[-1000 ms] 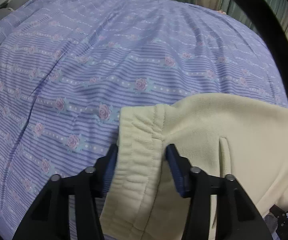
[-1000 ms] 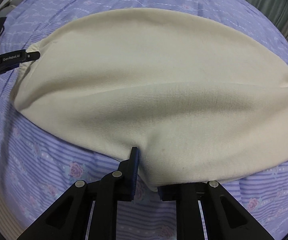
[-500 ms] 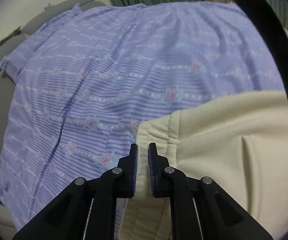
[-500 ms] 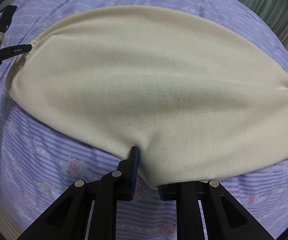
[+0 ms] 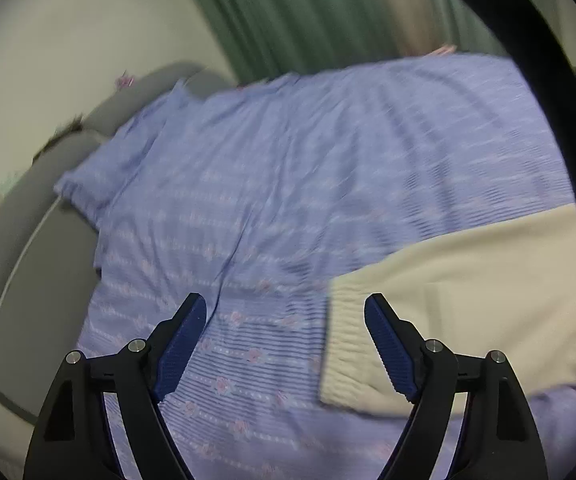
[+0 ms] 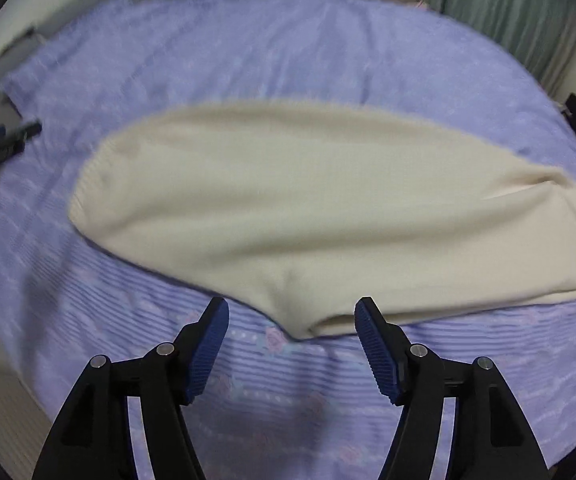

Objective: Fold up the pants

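Cream pants [image 6: 308, 200] lie folded flat across a bed covered in a lilac striped sheet with small roses [image 6: 88, 300]. The right gripper [image 6: 292, 312] hangs above the near edge of the pants; its jaws have just been opening, and the blue ribbed fingers [image 6: 208, 344] stand apart, holding nothing. Another black gripper tip [image 6: 8, 144] shows at far left. Green curtains [image 6: 488, 0] hang behind the bed.

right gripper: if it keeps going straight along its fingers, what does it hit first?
Probably the near folded edge of the cream pants, or the bedspread just short of it; depth is unclear. The right gripper is open, its jaws having just opened, nothing gripped.
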`<state>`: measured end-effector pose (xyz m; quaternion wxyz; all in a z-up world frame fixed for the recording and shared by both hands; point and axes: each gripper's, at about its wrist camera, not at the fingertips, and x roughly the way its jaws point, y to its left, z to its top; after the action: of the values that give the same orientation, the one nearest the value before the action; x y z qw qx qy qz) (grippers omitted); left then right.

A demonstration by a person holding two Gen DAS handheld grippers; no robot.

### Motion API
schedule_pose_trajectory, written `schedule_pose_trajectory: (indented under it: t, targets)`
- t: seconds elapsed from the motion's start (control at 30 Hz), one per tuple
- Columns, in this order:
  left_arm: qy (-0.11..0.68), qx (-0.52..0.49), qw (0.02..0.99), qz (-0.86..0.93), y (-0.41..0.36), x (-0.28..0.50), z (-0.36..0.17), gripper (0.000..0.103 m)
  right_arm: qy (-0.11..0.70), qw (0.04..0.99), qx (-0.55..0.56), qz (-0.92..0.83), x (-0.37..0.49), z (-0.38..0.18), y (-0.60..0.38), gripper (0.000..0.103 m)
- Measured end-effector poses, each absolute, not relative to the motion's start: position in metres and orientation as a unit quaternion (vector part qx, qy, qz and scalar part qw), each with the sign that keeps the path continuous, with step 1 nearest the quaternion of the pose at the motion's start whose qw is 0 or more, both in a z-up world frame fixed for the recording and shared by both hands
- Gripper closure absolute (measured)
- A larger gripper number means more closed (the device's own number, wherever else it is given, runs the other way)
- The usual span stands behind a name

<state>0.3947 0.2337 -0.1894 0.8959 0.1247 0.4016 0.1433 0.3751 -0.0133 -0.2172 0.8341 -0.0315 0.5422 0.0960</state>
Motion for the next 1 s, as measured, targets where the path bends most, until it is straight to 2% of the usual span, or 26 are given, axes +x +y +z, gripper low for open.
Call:
schedule_pose_trajectory:
  t: [0.23, 0.43, 0.57, 0.7, 0.9, 1.0]
  targets:
    - [0.366, 0.103, 0.925, 0.028, 0.147, 0.336, -0.103, 0.014, 0.453, 0.889, 0.021, 0.060, 0.339, -0.088, -0.098, 0.037]
    - [0.319, 0.094, 0.942, -0.048, 0.062, 0.301, -0.063, 0.013, 0.385, 0.921, 0.046, 0.023, 0.293, -0.019, -0.185, 0.037]
    - [0.305, 0.092, 0.944, -0.087, -0.001, 0.286, -0.042, 0.013, 0.363, 0.930, 0.062, 0.005, 0.271, -0.001, -0.231, 0.037]
    - [0.277, 0.090, 0.953, -0.089, -0.065, 0.269, -0.025, 0.006, 0.339, 0.939, 0.066, 0.008, 0.252, 0.012, -0.295, 0.037]
    - [0.267, 0.066, 0.961, -0.033, -0.161, 0.248, -0.018, 0.005, 0.337, 0.937, 0.064, 0.069, 0.251, 0.013, -0.399, 0.037]
    - [0.256, 0.041, 0.966, -0.023, -0.202, 0.236, -0.022, 0.001, 0.335, 0.934, 0.067, 0.101, 0.256, 0.007, -0.445, 0.037]
